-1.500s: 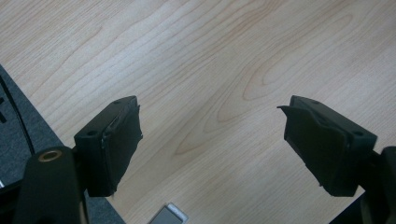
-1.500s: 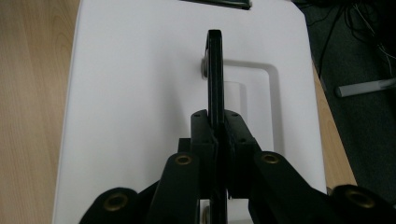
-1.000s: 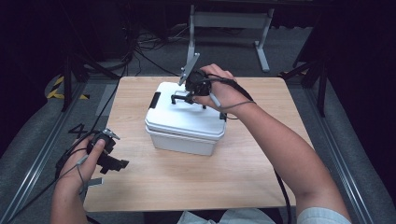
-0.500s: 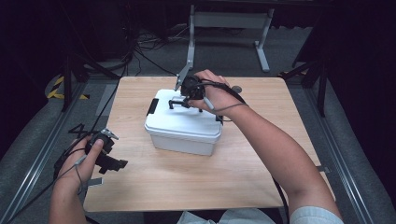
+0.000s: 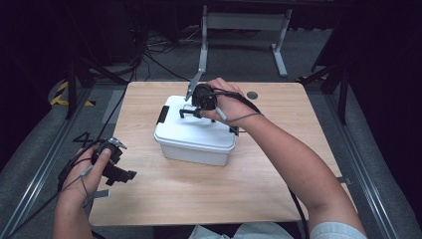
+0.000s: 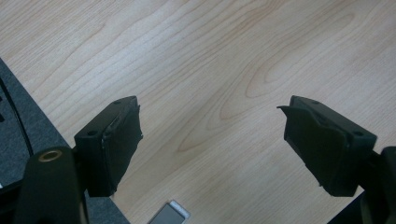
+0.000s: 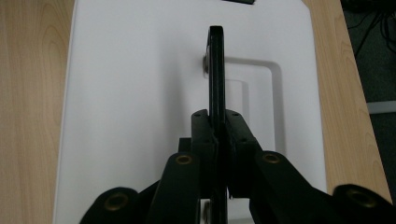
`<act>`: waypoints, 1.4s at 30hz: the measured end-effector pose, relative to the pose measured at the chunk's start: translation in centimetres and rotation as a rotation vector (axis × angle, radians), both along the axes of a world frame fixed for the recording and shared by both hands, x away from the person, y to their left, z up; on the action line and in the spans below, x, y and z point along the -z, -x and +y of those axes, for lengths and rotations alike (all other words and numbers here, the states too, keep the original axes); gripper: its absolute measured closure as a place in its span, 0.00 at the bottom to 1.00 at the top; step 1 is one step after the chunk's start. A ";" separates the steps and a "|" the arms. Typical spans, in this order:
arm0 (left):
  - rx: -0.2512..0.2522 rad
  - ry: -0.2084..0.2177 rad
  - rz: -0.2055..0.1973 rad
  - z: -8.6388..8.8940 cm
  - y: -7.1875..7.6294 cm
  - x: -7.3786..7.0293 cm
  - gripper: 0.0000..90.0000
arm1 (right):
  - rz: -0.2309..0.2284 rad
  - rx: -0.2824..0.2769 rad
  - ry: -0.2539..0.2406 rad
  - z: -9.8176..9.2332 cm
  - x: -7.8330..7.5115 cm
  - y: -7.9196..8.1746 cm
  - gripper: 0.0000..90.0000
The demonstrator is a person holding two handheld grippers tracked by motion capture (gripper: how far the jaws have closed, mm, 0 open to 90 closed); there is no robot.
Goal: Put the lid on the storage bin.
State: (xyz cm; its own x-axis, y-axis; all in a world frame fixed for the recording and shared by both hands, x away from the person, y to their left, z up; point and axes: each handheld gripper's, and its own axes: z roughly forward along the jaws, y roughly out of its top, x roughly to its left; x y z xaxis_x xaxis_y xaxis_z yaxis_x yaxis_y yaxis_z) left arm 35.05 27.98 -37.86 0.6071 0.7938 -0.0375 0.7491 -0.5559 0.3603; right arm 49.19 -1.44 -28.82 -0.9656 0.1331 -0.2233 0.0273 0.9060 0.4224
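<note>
— Box (image 5: 195,133), white plastic with rounded corners: where does it sit?

— At the middle of the wooden table (image 5: 278,189) in the high view, turned a little askew. It has a white lid (image 7: 140,93), a black latch (image 5: 162,115) on its end toward nine o'clock, and a thin black handle (image 7: 215,70) standing upright over a shallow recess in the lid.

— And your jaws?

— My right gripper (image 5: 191,113) is over the lid toward twelve o'clock, and in the right gripper view its jaws are pressed tight on that handle, pads (image 7: 201,135) on both faces of it. My left gripper (image 5: 127,175) is well apart from the box, near the table's edge at about eight o'clock; in the left gripper view its jaws stand wide with bare wood grain between them.

— What can't you make out?

— The handle's lower end is covered by my own jaws, and my right hand (image 5: 221,102) hides the lid's far corner from above. The box front is cut off in the right gripper view (it only looks down on the top).

— Anything else nearby?

— A small dark round spot (image 5: 252,94) on the table at one o'clock, a grey metal stand (image 5: 244,22) on the floor beyond, and cables (image 5: 149,55) at eleven o'clock. Nothing lies between my left gripper and the box.
</note>
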 end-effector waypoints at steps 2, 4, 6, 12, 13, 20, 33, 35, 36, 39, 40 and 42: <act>0.000 0.000 -0.002 0.1 0.0 0.0 0.21 | 0.013 0.008 -0.009 0.0 -0.1 0.1 0.87; -0.001 0.001 -0.002 0.2 0.0 0.0 0.21 | 0.025 0.015 -0.039 -0.2 -0.2 0.1 0.75; -0.007 -0.002 0.000 0.2 0.0 0.0 0.21 | 0.051 0.020 -0.081 -0.4 -0.5 0.2 0.68; -0.010 0.004 -0.001 0.2 0.2 0.0 0.21 | 0.047 0.034 -0.145 -1.2 -1.7 0.9 0.59; -0.009 0.003 -0.001 0.3 0.2 0.1 0.22 | 0.044 0.035 -0.154 -1.4 -2.0 1.0 0.59; -0.030 -0.006 0.002 0.8 1.2 0.1 0.22 | 0.013 0.083 -0.191 -3.6 -3.5 1.7 0.55; -0.051 -0.002 0.000 1.1 2.7 0.0 0.22 | 0.035 0.161 -0.276 -8.5 -5.4 3.3 0.45; -0.050 -0.001 0.000 1.1 2.8 0.1 0.22 | 0.044 0.180 -0.287 -9.4 -5.5 3.5 0.44; -0.043 -0.006 -0.001 1.2 2.8 0.0 0.22 | 0.047 0.190 -0.295 -10.0 -5.6 3.6 0.44; -0.049 -0.005 0.007 1.3 2.9 0.1 0.22 | 0.055 0.219 -0.310 -11.4 -5.5 3.7 0.44; -0.047 -0.007 0.009 1.3 2.9 0.1 0.22 | 0.055 0.226 -0.314 -12.0 -5.4 3.7 0.44; -0.051 -0.004 0.009 1.3 2.8 0.1 0.22 | 0.060 0.250 -0.318 -13.1 -5.1 3.7 0.44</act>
